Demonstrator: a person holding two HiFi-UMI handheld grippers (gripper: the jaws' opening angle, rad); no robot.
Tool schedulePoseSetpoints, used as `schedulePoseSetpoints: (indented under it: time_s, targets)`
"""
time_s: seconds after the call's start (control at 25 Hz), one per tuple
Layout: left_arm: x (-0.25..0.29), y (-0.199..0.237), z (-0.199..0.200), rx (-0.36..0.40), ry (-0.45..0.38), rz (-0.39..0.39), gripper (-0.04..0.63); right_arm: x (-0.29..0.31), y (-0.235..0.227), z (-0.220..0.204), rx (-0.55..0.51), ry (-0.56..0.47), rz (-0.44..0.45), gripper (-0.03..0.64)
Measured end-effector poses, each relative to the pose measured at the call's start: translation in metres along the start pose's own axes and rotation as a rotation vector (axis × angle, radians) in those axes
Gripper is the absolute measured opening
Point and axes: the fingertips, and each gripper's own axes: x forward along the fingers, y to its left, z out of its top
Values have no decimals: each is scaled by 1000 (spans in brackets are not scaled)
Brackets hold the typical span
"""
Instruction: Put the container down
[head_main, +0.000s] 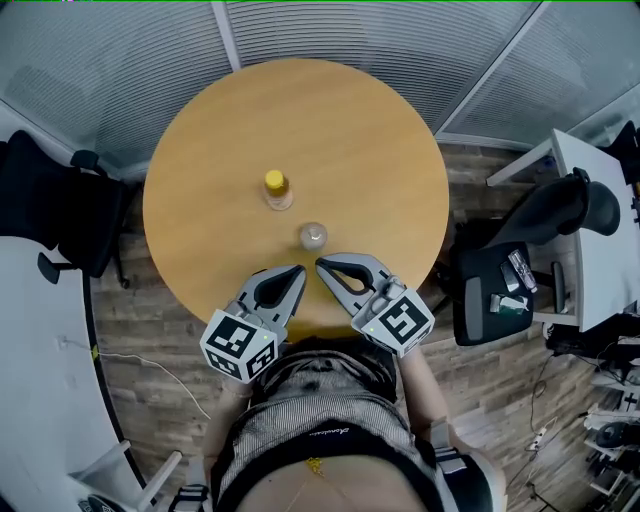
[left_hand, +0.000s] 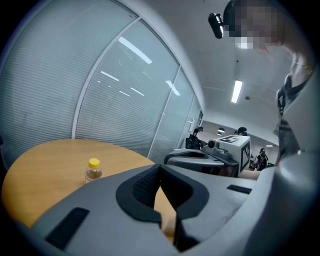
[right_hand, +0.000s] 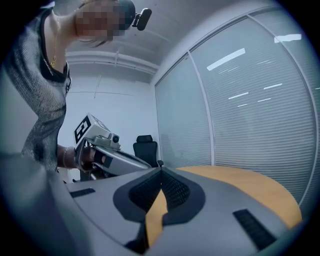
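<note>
Round wooden surface (head_main: 230, 130), seen from above. My left gripper (head_main: 298, 271) and my right gripper (head_main: 321, 265) hover over its near edge, tips close together. Each has its jaws closed on nothing. Yellow-capped bottle (head_main: 277, 189) stands upright near the centre. Small clear container (head_main: 313, 236) stands on the surface between the bottle and my gripper tips, touched by neither.

Round wooden table (head_main: 350, 140) seen from above. Yellow-capped bottle (head_main: 277, 190) upright near centre. Small clear container (head_main: 313, 236), possibly glass jar, just beside it on person's side. Left gripper (head_main: 297, 270) and right gripper (head_main: 322, 265) over near table edge, tips close together, near container.
</note>
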Motion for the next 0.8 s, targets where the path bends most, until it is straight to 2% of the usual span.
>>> schedulePoseSetpoints:
  time_s: [0.16, 0.8]
  targets:
    - [-3, -8, 12, 37, -37, -7, 20, -6, 2, 13, 21, -35, -13, 21]
    - [-9, -16, 15, 44, -60, -15, 21, -9, 12, 19, 12, -29, -4, 21]
